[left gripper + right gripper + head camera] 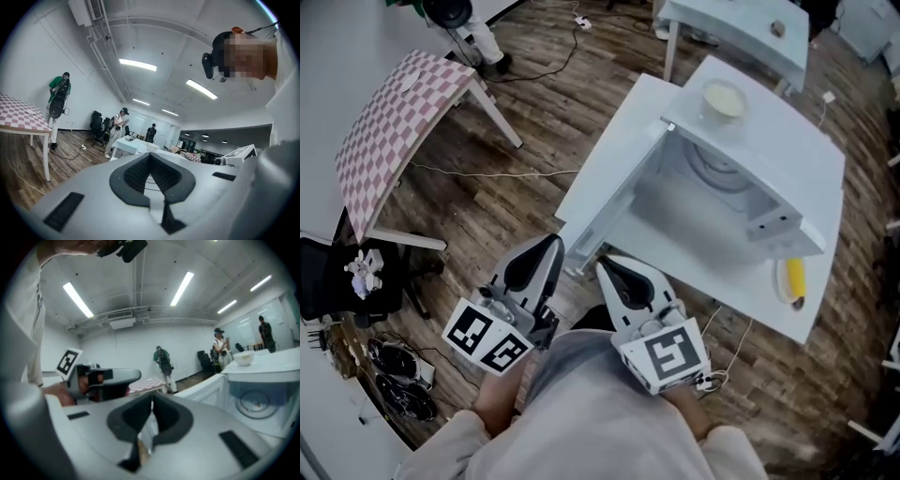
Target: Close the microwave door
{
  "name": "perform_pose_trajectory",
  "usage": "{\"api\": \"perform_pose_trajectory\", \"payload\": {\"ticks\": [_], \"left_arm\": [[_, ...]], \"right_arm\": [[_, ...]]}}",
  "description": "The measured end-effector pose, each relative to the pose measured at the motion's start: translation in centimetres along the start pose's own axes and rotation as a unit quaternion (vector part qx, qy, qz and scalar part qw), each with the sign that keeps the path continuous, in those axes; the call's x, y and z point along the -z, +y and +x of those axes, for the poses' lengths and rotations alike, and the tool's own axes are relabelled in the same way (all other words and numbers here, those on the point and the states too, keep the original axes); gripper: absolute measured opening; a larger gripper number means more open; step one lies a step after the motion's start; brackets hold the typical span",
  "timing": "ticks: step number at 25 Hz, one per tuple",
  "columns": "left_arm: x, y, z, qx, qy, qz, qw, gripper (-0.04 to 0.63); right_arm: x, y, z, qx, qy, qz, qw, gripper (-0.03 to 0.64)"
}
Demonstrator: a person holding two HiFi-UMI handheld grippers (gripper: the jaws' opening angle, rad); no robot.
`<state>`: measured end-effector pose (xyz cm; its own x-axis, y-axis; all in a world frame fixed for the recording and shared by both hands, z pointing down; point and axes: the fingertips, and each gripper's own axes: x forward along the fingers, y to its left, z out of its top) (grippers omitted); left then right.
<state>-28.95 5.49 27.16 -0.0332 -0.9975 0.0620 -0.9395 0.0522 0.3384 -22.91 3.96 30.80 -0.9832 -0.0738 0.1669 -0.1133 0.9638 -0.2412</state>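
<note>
Both grippers are held low and close to the person's body, which reads as a ready pose ahead of the reach, not contact with anything. The left gripper (549, 246) has its fingers (136, 173) pressed together at the tips with nothing between them, and the right gripper (606, 266) likewise shows its fingers (166, 416) closed tip to tip and empty. That probably suits the job, since a blunt closed tip is enough to push a panel. The microwave (769, 150) sits on a white table (750, 300) ahead of the fingertips. Its door (609, 164) is swung wide open, with its free edge just beyond the tips of both grippers and a little nearer the right one, so the right gripper looks best placed to nudge it shut. The open cavity lies beyond and to the right of the fingers and holds only its glass turntable (719, 173); no food or dish is visible on it. A bowl (722, 98) rests on top of the microwave, far past the fingertips, and its contents cannot be made out. A banana (794, 278) lies on the table well off to the right of the right fingers, clear of the door's swing.
</note>
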Motion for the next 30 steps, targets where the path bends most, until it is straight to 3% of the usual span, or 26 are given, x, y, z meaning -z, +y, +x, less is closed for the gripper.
{"api": "perform_pose_trajectory", "payload": {"ticks": [4, 11, 23, 30], "left_arm": [[-0.3, 3.3, -1.5, -0.003, 0.003, 0.006, 1.0, 0.018], [2.3, 7.9, -2.0, -0.004, 0.051, 0.011, 0.9987, 0.018], [7.2, 9.6, -2.6, 0.014, 0.1, -0.017, 0.9948, 0.018], [7.7, 9.5, -2.6, 0.032, 0.112, -0.016, 0.9931, 0.018]], "right_arm": [[0.3, 0.6, 1.6, 0.015, 0.003, -0.002, 1.0, 0.025], [0.5, 0.8, 3.6, 0.034, 0.014, -0.01, 0.999, 0.024], [3.2, 0.8, 4.1, 0.058, 0.055, -0.002, 0.997, 0.025], [3.6, 1.0, 3.6, 0.07, 0.061, 0.005, 0.996, 0.025]]}}
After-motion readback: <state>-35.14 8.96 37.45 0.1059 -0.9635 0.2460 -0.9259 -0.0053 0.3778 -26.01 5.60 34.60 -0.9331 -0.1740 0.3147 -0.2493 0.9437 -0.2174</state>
